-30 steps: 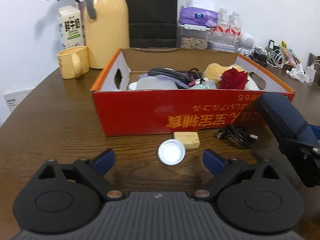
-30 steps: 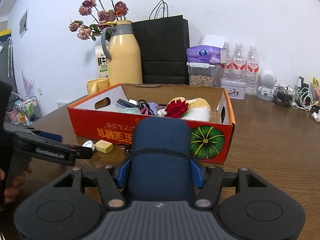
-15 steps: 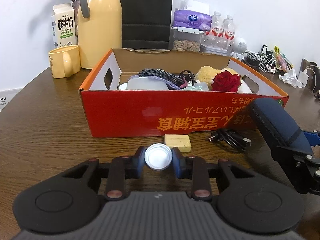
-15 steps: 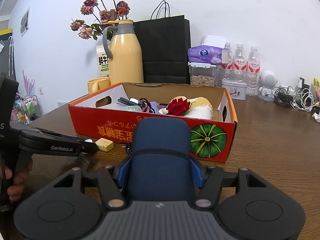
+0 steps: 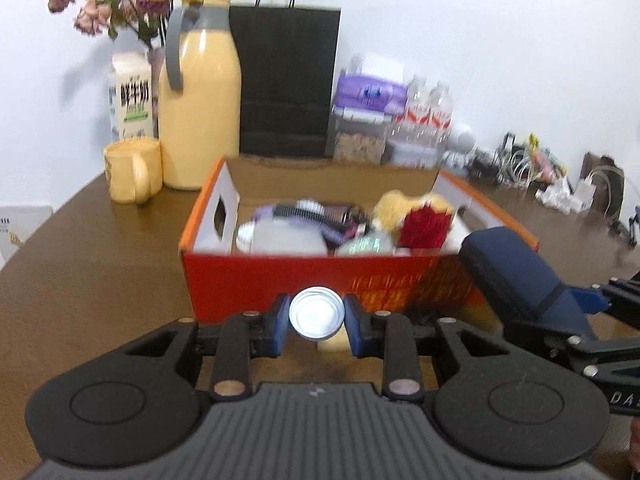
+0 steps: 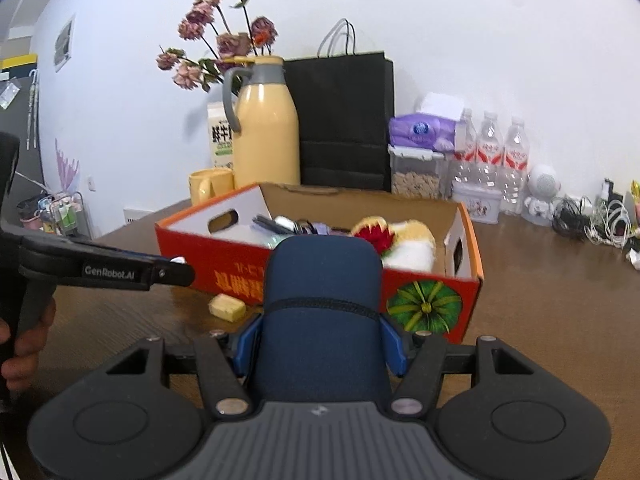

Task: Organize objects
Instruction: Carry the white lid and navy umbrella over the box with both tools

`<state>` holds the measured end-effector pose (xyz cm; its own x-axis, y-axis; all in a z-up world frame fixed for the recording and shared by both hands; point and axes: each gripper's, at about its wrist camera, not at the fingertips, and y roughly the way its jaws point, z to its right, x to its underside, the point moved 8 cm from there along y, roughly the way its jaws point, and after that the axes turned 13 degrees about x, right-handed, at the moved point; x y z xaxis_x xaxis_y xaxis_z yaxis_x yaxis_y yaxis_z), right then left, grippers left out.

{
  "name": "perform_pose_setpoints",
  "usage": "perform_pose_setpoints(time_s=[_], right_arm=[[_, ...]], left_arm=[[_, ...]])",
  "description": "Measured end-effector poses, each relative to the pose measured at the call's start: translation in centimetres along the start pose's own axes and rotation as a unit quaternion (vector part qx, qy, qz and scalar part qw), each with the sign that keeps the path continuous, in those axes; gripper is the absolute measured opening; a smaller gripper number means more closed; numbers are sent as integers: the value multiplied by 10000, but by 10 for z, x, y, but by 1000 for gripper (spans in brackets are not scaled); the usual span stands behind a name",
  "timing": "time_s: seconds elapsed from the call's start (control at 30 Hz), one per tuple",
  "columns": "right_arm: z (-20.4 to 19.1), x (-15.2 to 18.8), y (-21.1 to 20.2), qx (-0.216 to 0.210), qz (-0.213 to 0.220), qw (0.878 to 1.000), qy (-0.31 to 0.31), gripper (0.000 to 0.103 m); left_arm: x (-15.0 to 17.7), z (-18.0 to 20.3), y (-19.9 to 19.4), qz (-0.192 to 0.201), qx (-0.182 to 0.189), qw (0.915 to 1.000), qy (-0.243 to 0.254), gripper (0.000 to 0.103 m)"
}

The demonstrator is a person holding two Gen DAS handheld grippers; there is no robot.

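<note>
Between the blue pads [image 5: 279, 326] of the left gripper [image 5: 316, 326] sits a white cap [image 5: 317, 318], clamped from both sides and lifted clear of the table [image 5: 100, 280], in front of the red box [image 5: 280, 284]. The right gripper [image 6: 320, 340] is closed on a navy case [image 6: 322, 312], held upright before the same box [image 6: 248, 276]. Its near wall carries yellow Chinese characters, upside down and too blurred to read, and a green pumpkin picture [image 6: 428, 306] at the corner. The left gripper's side arm [image 6: 108, 270] reads "GenRobot.AI". A yellow block [image 6: 227, 307] lies on the table by the box. Behind stand a carton [image 5: 131, 98] with Chinese characters, a yellow jug [image 5: 200, 92], a mug [image 5: 132, 170] and a black bag [image 5: 286, 80]
</note>
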<state>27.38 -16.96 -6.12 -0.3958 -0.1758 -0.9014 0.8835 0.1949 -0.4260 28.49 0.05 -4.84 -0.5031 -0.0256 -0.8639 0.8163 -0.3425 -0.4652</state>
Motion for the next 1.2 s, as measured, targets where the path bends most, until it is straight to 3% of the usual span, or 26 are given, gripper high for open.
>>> perform_pose_setpoints(time_s=[0.33, 0.7, 0.97, 1.2], right_arm=[[-7, -61, 10, 35, 444, 9990, -33, 60], [-9, -116, 82, 181, 414, 9990, 36, 60], [-4, -102, 140, 156, -110, 9992, 360, 60], [5, -82, 160, 160, -412, 9980, 457, 60]], left_arm=[[-62, 4, 3, 547, 122, 9981, 253, 29], [-108, 0, 59, 679, 226, 9972, 233, 29], [-98, -26, 113, 222, 127, 9995, -159, 29], [-89, -33, 121, 86, 40, 9998, -162, 29]])
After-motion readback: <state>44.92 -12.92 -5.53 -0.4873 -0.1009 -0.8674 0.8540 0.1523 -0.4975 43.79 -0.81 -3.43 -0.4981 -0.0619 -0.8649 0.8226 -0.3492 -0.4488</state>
